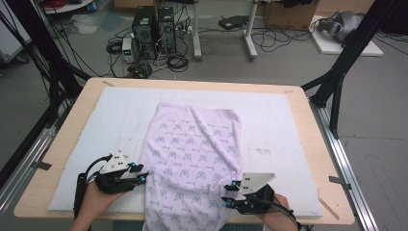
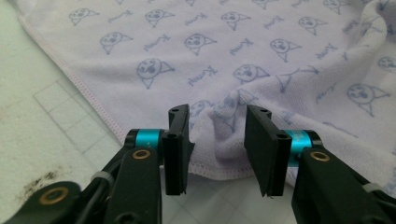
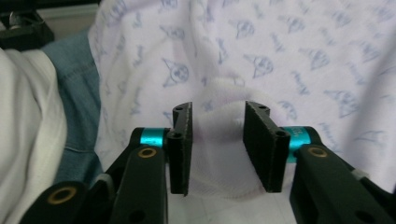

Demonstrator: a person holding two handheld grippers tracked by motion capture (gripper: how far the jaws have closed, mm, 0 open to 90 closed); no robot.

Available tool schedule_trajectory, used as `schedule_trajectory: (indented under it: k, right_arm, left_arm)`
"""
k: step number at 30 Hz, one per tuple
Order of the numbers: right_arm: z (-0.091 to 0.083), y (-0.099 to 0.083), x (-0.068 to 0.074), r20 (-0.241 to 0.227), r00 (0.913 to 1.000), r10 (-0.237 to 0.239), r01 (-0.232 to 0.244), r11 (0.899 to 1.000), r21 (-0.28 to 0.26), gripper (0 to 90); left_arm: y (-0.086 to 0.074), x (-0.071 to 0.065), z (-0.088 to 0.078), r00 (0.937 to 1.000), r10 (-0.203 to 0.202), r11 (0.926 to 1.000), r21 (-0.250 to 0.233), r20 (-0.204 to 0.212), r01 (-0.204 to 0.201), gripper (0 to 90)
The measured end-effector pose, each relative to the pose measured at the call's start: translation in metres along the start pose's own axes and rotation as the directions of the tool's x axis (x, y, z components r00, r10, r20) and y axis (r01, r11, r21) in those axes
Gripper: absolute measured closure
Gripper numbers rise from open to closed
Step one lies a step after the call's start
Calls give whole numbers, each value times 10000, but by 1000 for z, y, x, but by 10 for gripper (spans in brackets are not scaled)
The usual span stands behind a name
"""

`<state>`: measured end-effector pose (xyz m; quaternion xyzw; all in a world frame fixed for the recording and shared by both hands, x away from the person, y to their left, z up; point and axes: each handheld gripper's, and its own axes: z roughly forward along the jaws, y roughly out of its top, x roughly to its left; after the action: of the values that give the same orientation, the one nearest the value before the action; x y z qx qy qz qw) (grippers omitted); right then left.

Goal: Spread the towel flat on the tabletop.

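Observation:
A pale lilac towel [image 1: 192, 144] printed with small blue cartoon faces lies lengthwise on the white mat [image 1: 274, 125], its near end drooping over the table's front edge. My left gripper [image 1: 142, 174] sits at the towel's left hem near the front. In the left gripper view its jaws [image 2: 217, 140] stand apart around a raised fold of towel [image 2: 224, 126] without pinching it. My right gripper [image 1: 228, 193] is at the towel's right front edge. In the right gripper view its jaws [image 3: 217, 140] stand open with a soft bump of towel [image 3: 217, 107] between them.
The mat covers most of a wooden table [image 1: 310, 144]. Black frame posts [image 1: 346, 57] rise at both back corners. Computers and cables [image 1: 154, 33] sit on the floor beyond. The person's jeans [image 3: 79, 107] and white shirt [image 3: 23, 130] are close beside the right gripper.

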<state>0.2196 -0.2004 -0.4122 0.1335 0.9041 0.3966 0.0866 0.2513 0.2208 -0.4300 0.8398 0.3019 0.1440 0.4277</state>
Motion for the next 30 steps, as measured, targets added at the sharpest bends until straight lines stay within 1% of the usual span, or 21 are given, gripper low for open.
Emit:
schedule_trajectory:
  k: [2, 4, 5, 6, 8, 9, 10, 13, 14, 17, 18, 19, 20, 21, 22, 23, 24, 25, 27, 28, 30]
  right_arm:
    - [12, -5, -5, 25, 10000, -26, 25, 9991, 421, 640]
    - [20, -11, -9, -87, 10000, -44, 51, 9971, 754, 760]
    - [23, -15, -11, -96, 10000, -19, 28, 9958, 914, 804]
    - [22, -19, -13, -339, 9993, 158, -137, 9980, 620, 858]
    - [18, -22, -14, -273, 9994, 198, -180, 9977, 651, 870]
    - [14, -23, -15, -231, 9996, 179, -161, 9971, 750, 873]
    - [10, -25, -15, -157, 9998, 121, -107, 9963, 847, 874]
    - [-6, -32, -16, -31, 9998, 199, -195, 9947, 1012, 876]
    - [-11, -34, -16, 115, 9996, 243, -253, 9945, 1021, 876]
    - [-25, -38, -15, 202, 9992, 338, -356, 9947, 965, 876]
    - [-28, -39, -15, 118, 9992, 379, -389, 9948, 939, 874]
    - [-30, -38, -15, -166, 9990, 425, -408, 9950, 907, 867]
    - [-32, -37, -15, -293, 9988, 395, -368, 9956, 858, 843]
    - [-34, -35, -15, -329, 9987, 400, -377, 9969, 685, 803]
    - [-36, -33, -16, -359, 9981, 492, -479, 9981, 380, 763]
    - [-39, -31, -17, -323, 9976, 610, -612, 9981, -50, 735]
    - [-42, -29, -19, -181, 9973, 716, -723, 9963, -461, 721]
    - [-42, -27, -20, -93, 9974, 719, -723, 9956, -589, 707]
    - [-38, -23, -23, 205, 9975, 682, -671, 9965, -499, 686]
    - [-34, -22, -24, 260, 9978, 605, -594, 9974, -415, 673]
    - [-24, -19, -26, 228, 9982, 546, -540, 9983, -235, 656]
  left_arm:
    - [-2, 0, -1, 10000, 36, 10000, 92, 84, -36, 649]
    - [-4, 0, -1, 9999, 57, 9999, 119, 132, -59, 678]
    - [-4, 0, -2, 9998, 115, 9998, 163, 156, -118, 689]
    - [-4, 0, -2, 9998, 144, 9997, 182, 152, -147, 694]
    - [-4, 0, -3, 9998, 112, 9998, 145, 162, -114, 703]
    - [-4, 0, -4, 9997, 165, 9998, 128, 171, -167, 706]
    - [-4, -1, -4, 9997, 131, 9999, 71, 197, -132, 708]
    - [-5, -3, -7, 9993, 276, 9996, 70, 255, -278, 712]
    - [-5, -4, -8, 9993, 270, 9996, 50, 244, -271, 712]
    - [-7, -6, -11, 9994, 234, 9997, -5, 274, -234, 712]
    - [-8, -6, -12, 9992, 265, 9996, -4, 306, -265, 717]
    - [-8, -7, -13, 9986, 356, 9994, 22, 394, -357, 730]
    - [-8, -8, -14, 9983, 394, 9992, 20, 436, -395, 751]
    - [-8, -9, -14, 9974, 514, 9986, 51, 507, -517, 780]
    - [-8, -10, -14, 9968, 559, 9984, 79, 567, -564, 795]
    - [-8, -12, -14, 9955, 636, 9978, 114, 700, -646, 815]
    - [-8, -13, -13, 9945, 703, 9974, 119, 781, -714, 828]
    - [-8, -14, -11, 9934, 760, 9968, 180, 854, -778, 829]
    - [-7, -17, -6, 9913, 827, 9959, 285, 1022, -861, 829]
    - [-6, -18, -3, 9901, 894, 9949, 365, 1084, -939, 827]
    - [-5, -20, 6, 9879, 970, 9927, 591, 1210, -1047, 813]
